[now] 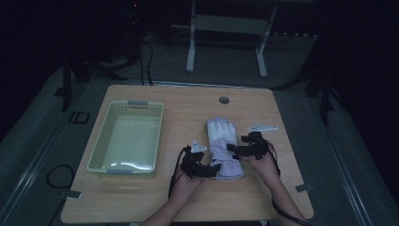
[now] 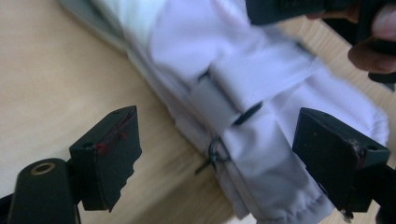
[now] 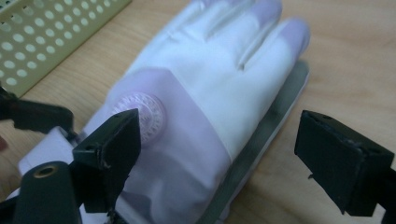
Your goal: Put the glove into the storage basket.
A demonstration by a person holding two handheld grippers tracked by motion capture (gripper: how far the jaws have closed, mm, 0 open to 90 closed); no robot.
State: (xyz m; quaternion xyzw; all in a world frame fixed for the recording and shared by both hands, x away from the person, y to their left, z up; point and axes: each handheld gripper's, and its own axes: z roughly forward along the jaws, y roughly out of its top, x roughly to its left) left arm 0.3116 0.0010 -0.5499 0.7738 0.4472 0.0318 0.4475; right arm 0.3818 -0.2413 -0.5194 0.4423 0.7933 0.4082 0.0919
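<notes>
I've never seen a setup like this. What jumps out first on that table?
A white and lilac glove lies in the middle of the table, fingers pointing away from the person. A black claw in each hand flanks its cuff end: the left claw at the cuff, the right claw by the wrist, both with jaws apart. To the left stands a pale green basket.

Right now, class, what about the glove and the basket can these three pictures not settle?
- Glove underside: hidden against the table, high view.
- Round emblem: lettering blurred, partly behind a jaw, right gripper view.
- Cuff end: cut off by the bottom edge, left gripper view.
- Basket floor: glare, high view.
</notes>
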